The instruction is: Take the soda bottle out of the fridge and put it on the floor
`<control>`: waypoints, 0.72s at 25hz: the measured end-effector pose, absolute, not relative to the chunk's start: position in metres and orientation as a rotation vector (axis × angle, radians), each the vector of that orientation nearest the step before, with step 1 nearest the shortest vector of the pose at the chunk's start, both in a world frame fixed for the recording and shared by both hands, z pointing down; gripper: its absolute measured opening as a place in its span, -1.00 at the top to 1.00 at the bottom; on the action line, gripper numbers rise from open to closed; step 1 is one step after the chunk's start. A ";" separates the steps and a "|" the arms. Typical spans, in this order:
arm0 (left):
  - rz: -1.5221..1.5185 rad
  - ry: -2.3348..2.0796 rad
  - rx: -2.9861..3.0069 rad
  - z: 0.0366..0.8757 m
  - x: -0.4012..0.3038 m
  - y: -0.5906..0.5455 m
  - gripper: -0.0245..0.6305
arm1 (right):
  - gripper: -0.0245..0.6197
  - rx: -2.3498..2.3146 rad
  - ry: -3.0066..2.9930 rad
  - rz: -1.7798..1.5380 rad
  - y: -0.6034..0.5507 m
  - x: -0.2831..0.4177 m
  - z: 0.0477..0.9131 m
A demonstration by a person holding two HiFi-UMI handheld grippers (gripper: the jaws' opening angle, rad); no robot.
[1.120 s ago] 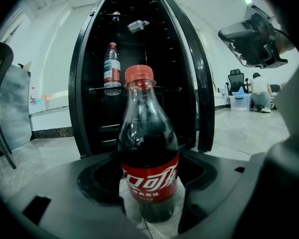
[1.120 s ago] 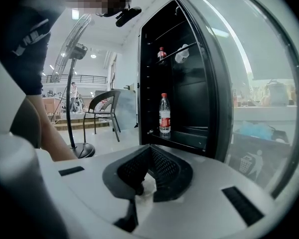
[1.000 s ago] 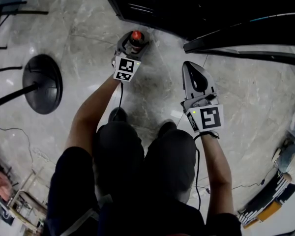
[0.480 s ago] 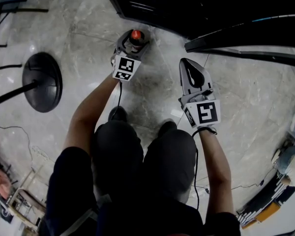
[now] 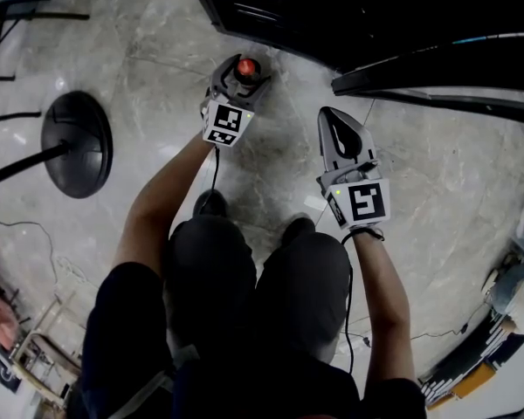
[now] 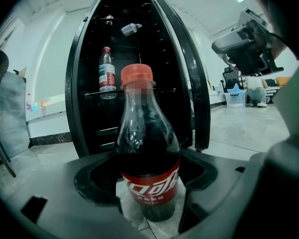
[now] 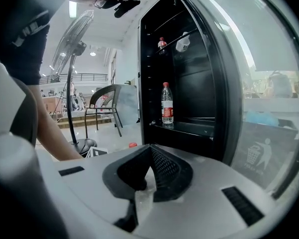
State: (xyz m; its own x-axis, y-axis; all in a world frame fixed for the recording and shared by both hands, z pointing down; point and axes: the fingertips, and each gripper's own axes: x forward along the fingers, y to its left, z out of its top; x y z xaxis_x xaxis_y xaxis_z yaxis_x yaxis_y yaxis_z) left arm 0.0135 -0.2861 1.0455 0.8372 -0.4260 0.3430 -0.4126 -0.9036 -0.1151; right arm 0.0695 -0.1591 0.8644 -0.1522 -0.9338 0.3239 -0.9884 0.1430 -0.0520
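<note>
Two grippers showing here, both being held low over the marble floor (image 5: 148, 51) by a crouching person. The left gripper (image 5: 238, 77) is clamping its jaws on the soda bottle (image 6: 149, 153), one on each side at about label height. That bottle is standing upright with its red cap on, dark soda inside, base right down at the floor tiles. I can't tell whether it's actually touching them. It's sitting just in front of the open black fridge (image 6: 79, 83).

A water bottle (image 6: 106, 73) is standing on a shelf inside the fridge, and the curved glass door (image 7: 249, 83) is hanging open on the right side.

The right gripper (image 5: 330, 119) is hovering beside the left one with its jaws pressed together and nothing between them. A fan's round base (image 5: 77, 147) is sitting off to the left.
</note>
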 end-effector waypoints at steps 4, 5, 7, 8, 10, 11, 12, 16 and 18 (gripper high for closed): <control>-0.574 0.660 -2.951 1.044 0.014 -0.286 -0.10 | 0.87 1.876 -2.211 0.366 -0.159 0.068 0.864; -0.575 0.658 -2.953 1.044 0.013 -0.285 -0.10 | 0.87 1.878 -2.209 0.365 -0.159 0.068 0.864; -0.575 0.658 -2.957 1.042 0.011 -0.285 -0.11 | 0.87 1.884 -2.205 0.366 -0.160 0.069 0.864; -0.575 0.657 -2.956 1.042 0.010 -0.284 -0.11 | 0.87 1.886 -2.203 0.367 -0.160 0.070 0.864; -0.577 0.654 -2.951 1.040 0.008 -0.283 -0.12 | 0.87 1.885 -2.203 0.368 -0.160 0.071 0.866; -0.578 0.654 -2.951 1.039 0.006 -0.282 -0.12 | 0.87 1.884 -2.204 0.371 -0.160 0.070 0.867; -0.576 0.655 -2.953 1.037 0.003 -0.282 -0.12 | 0.87 1.882 -2.205 0.375 -0.160 0.069 0.869; -0.560 0.647 -2.960 1.028 -0.006 -0.275 -0.12 | 0.87 1.872 -2.213 0.379 -0.159 0.066 0.871; -0.551 0.640 -2.963 1.023 -0.012 -0.271 -0.12 | 0.87 1.866 -2.215 0.376 -0.159 0.065 0.873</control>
State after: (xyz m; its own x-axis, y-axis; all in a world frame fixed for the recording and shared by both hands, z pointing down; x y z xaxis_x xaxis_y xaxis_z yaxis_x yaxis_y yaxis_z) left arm -0.0117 -0.2713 1.0235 0.8497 -0.4101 0.3313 -0.3886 -0.9119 -0.1320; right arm 0.0649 -0.1587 0.8730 -0.1695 -0.9291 0.3287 -0.9855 0.1611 -0.0529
